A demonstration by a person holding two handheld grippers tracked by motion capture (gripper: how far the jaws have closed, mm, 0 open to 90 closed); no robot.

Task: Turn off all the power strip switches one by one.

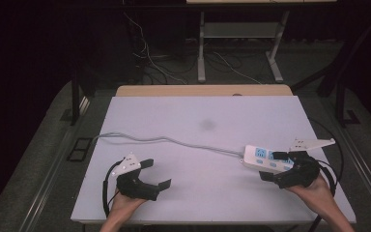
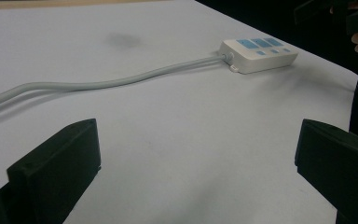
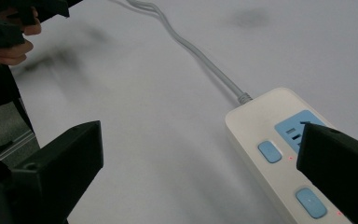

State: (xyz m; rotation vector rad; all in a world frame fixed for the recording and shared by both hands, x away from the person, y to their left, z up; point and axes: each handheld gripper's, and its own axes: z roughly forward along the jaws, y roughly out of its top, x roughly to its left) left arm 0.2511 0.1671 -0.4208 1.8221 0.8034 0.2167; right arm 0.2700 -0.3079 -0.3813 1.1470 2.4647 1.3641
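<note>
White table; both tools gape: left tool idle, right tool view catches power strip red lights

We find no legible text, brand, number or sign in any view. The power strip carries blue outlet panels and blue buttons without readable markings; beside the buttons we see small red indicator dots only. The grey cable and the white table bear no lettering we can read.
</note>
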